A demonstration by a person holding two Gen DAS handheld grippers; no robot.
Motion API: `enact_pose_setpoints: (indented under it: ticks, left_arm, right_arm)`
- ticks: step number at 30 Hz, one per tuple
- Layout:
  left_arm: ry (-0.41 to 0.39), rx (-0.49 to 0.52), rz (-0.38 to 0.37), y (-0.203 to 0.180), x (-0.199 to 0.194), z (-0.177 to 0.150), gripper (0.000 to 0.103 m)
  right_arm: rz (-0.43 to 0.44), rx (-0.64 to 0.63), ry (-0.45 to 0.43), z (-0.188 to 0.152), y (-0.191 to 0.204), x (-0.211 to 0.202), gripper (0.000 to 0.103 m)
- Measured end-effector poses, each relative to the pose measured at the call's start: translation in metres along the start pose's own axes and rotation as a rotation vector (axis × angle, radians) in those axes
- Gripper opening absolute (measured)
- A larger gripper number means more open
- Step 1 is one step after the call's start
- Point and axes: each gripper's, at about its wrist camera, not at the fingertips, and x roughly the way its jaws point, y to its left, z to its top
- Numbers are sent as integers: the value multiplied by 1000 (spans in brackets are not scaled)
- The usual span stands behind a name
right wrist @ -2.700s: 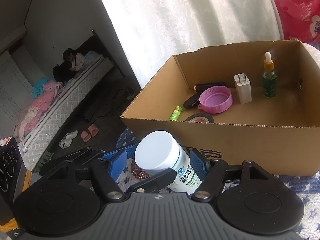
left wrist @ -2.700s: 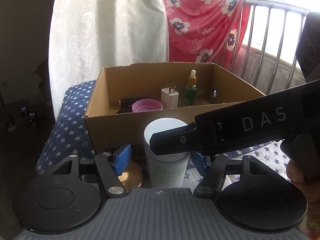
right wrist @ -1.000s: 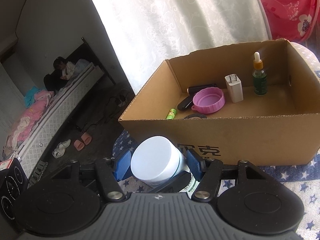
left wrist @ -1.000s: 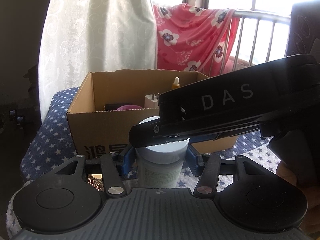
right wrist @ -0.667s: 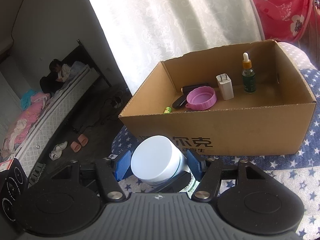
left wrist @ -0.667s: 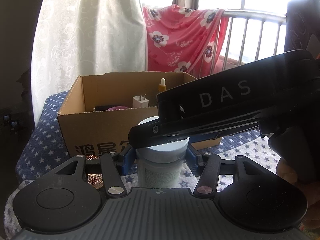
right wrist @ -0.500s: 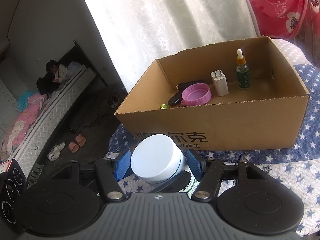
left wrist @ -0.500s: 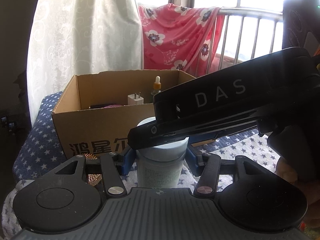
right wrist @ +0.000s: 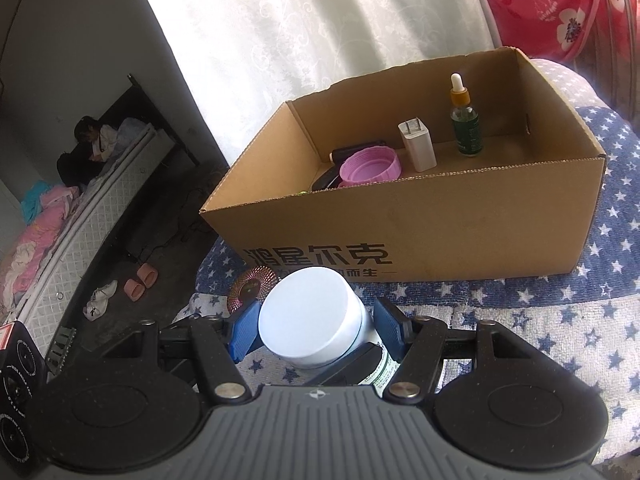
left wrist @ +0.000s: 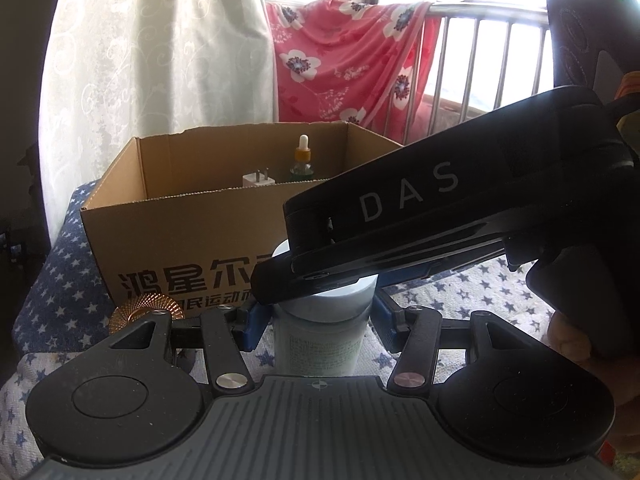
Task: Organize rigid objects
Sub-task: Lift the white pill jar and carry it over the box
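White-lidded cylindrical plastic jar [right wrist: 310,316] is gripped at two levels: left gripper [left wrist: 316,318] is closed about halfway on the jar body, right gripper [right wrist: 310,328] likewise on the white lid. Blue pads [right wrist: 242,332] are pressed on both sides. Jar is held upright above star-patterned blue cloth [right wrist: 520,320], in front of open cardboard box [right wrist: 440,224], outside it. Inside the box are seen a pink round lid [right wrist: 370,168], white plug adapter [right wrist: 416,146], green dropper bottle [right wrist: 464,120]. A copper ribbed disc [right wrist: 252,284] is seen beside the jar.

White-lidded jar [right wrist: 310,316], plain brown cardboard box [right wrist: 440,224], pink lid [right wrist: 370,168], blue cloth with white stars [right wrist: 560,312], red flowered fabric [left wrist: 348,60].
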Motion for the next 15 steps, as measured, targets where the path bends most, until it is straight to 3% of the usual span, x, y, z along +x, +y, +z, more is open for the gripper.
enact_pose_setpoints:
  ticks: [15]
  left_arm:
    - [1,7,-8,-4,2,-1,55]
  right_arm:
    - [-5,10,8,1,-3,3,66]
